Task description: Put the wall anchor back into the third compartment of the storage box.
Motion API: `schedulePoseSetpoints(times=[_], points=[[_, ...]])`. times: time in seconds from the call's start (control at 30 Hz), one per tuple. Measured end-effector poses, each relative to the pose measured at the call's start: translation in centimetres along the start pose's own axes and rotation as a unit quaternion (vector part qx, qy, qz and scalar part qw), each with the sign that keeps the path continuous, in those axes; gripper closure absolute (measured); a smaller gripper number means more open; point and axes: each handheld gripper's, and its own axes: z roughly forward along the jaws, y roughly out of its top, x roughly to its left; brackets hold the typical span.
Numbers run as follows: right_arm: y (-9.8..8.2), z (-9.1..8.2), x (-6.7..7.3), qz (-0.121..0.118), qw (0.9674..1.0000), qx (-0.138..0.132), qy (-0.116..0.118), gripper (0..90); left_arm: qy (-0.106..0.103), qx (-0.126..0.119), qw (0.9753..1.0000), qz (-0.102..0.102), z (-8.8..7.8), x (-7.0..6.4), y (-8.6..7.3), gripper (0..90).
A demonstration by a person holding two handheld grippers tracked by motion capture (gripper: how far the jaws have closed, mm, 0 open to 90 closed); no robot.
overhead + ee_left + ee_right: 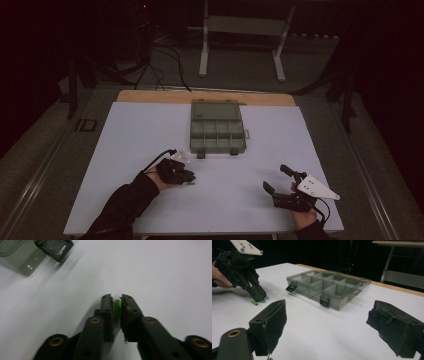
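Spreading across the scene, the white worktop (150, 150) carries a smoky compartment box (218, 129) at its far middle, lid open and latches facing the near side. The right tool (276, 179) hovers low at the near right, its jaws wide apart and holding nothing. The left tool (187, 176) points down at the near left, its jaws drawn almost together on a small green piece (117, 307) lying on the sheet. In the right gripper view a second bit of green (254, 303) pokes out beside the jaws, so the piece may be caught only partly.

The likely trouble is a thin, off-centre pinch: lifted quickly, the piece could twist or slip out and skitter away. Pressing too hard against the sheet could scrape the pads. Carried over the box, it could land in the wrong compartment or bounce off a divider.
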Motion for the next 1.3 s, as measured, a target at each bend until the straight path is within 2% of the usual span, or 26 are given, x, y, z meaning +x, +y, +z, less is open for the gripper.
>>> schedulePoseSetpoints(times=[0.27,0.77,1.07,1.3], points=[[0.0,0.0,0.0,0.0,1.0,0.0,0.0,13.1,-0.001,-0.004,1.0,-0.002,-0.3,0.1,0.5,83.6],[0.0,0.0,0.0,0.0,1.0,-0.002,0.0,13.1,0.0,-0.022,0.9997,0.001,-3.1,0.5,4.3,83.7],[0.0,-0.1,-0.1,-0.001,1.0,-0.003,0.0,13.2,0.023,-0.044,0.9987,-0.015,-4.5,1.8,7.1,83.7],[0.1,-0.1,-0.1,0.0,1.0,-0.004,0.001,13.2,0.048,-0.064,0.9963,-0.031,-5.0,2.8,8.9,83.8]])
